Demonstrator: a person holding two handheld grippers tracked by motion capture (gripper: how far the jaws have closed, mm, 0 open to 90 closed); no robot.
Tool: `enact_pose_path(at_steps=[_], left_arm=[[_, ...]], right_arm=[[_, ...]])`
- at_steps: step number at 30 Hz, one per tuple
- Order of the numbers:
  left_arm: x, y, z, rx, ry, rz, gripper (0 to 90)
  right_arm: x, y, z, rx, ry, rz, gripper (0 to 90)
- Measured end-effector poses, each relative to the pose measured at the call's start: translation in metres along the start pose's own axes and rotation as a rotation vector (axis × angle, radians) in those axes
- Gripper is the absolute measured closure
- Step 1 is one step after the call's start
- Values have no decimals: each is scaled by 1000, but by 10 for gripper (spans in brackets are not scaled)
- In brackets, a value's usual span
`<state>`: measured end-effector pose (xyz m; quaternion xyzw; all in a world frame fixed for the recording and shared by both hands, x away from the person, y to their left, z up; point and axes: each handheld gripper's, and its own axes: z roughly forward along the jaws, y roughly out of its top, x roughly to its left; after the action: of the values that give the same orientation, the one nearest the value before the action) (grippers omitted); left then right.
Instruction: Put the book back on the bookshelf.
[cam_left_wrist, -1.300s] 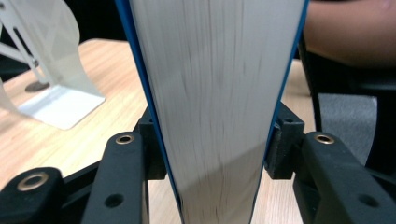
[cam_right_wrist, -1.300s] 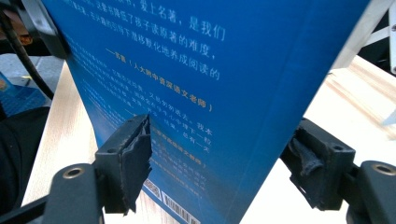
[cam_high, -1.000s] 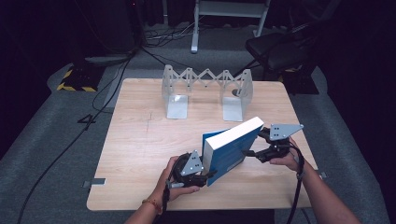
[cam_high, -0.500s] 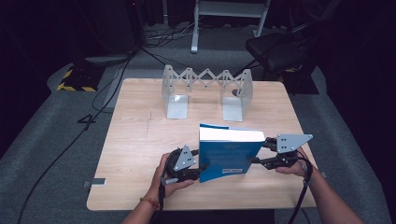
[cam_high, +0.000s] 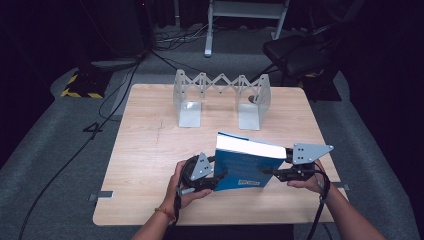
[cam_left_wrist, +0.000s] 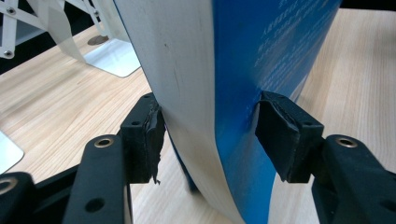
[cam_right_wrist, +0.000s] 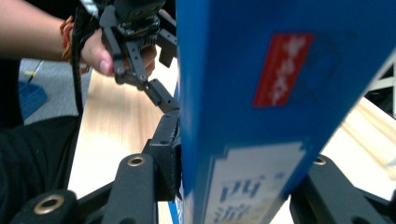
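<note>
Already the pads of the left gripper (cam_left_wrist: 208, 140) are bracketing one end of the blue book (cam_high: 247, 167): one black pad is pressing the white page block, the other is sitting at the blue cover, and these jaws have just been easing a little wider with the book between them. The right gripper (cam_right_wrist: 233, 186) is working the opposite end, at the spine; its jaws have just been closing on it, one pad lying flat against the cover and the far pad hiding behind the spine, so a firm pinch looks likely. Outward from the pads, a hand (cam_high: 187, 187) is carrying the left tool and another hand (cam_high: 305, 182) the right, both forearms coming in from the near edge. The book is standing on edge over the near middle of the wooden table (cam_high: 150, 150), cover toward the person. Beyond it the metal expanding book rack (cam_high: 222, 97) is waiting empty at the far side, well apart. Judging by that, the raising is done; carrying the book across and seating it in the rack remains.
</note>
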<state>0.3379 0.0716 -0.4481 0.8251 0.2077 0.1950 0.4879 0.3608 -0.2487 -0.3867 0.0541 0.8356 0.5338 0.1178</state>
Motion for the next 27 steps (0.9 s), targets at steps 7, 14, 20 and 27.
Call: enact_pose_path(at_steps=[7, 14, 20, 27], left_arm=[[6, 8, 14, -5, -15, 18, 389], [9, 16, 27, 0, -29, 49, 363], [9, 17, 30, -12, -46, 45, 360], [8, 9, 17, 13, -55, 12, 325]], right_arm=[[2, 6, -4, 24, -63, 27, 575], [7, 14, -10, 59, -118, 41, 592], [8, 16, -14, 46, -140, 69, 585], [9, 21, -16, 59, -114, 101, 582]])
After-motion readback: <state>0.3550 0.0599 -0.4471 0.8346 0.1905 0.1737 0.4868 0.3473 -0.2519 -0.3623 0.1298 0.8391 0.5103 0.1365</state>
